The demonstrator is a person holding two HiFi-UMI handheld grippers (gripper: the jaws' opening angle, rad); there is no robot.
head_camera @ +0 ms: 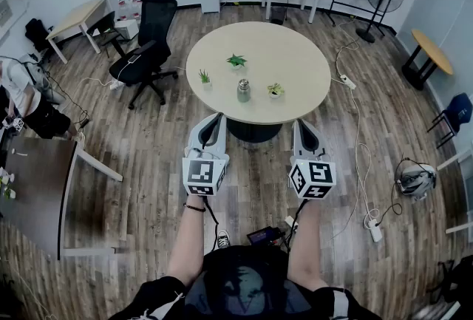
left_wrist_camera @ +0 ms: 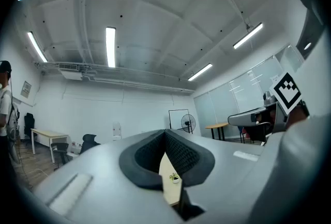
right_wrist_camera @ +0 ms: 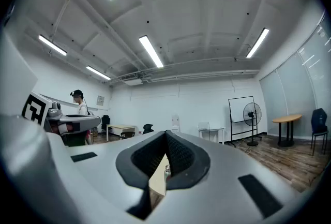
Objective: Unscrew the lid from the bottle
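Note:
A small metal bottle (head_camera: 243, 90) with its lid on stands upright near the front of a round beige table (head_camera: 295, 67). Both grippers hover over the floor short of the table's near edge, pointing at it. My left gripper (head_camera: 213, 119) is shut with nothing in it, to the bottle's near left. My right gripper (head_camera: 301, 124) is shut and empty too, to the bottle's near right. In the right gripper view the shut jaws (right_wrist_camera: 166, 137) frame a sliver of the bottle (right_wrist_camera: 167, 169). The left gripper view's jaws (left_wrist_camera: 165, 134) frame a small plant (left_wrist_camera: 175, 178).
Three small potted plants (head_camera: 236, 60) (head_camera: 204, 76) (head_camera: 275, 89) ring the bottle on the table. A black office chair (head_camera: 144, 52) stands to the left. Cables and a power strip (head_camera: 374, 228) lie on the floor at right. A person (head_camera: 18, 97) stands at far left.

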